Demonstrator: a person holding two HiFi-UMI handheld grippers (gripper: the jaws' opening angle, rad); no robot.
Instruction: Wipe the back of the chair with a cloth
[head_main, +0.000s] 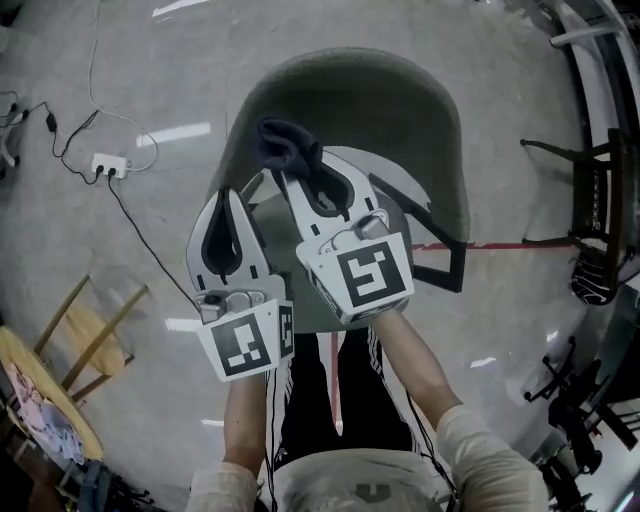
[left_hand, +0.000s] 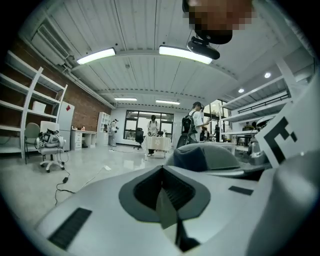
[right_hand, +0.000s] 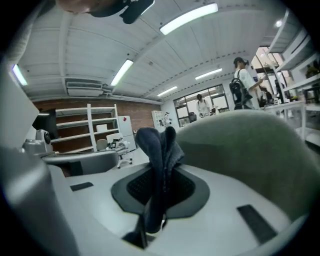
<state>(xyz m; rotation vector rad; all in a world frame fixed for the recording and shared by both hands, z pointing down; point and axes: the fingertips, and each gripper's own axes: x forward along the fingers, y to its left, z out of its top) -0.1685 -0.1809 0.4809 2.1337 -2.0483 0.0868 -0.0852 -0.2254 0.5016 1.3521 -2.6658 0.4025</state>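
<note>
Holding dark cloth (head_main: 283, 143) up by chair back (head_main: 400, 100).
Right gripper (head_main: 305, 170) clamped on cloth; left gripper (head_main: 228, 195) jaws together, empty, just left of it.

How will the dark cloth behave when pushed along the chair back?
Probably floppy: the dark blue cloth bunches and folds above the shut right gripper. Likely light, since one pinch holds it; it may crumple against the grey chair back.

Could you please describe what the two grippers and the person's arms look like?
The left gripper and the right gripper both have white, curved fingers lined with dark ribbed pads. Each carries a white cube printed with black square markers. The person wears pale long sleeves, pushed up the forearms.
</note>
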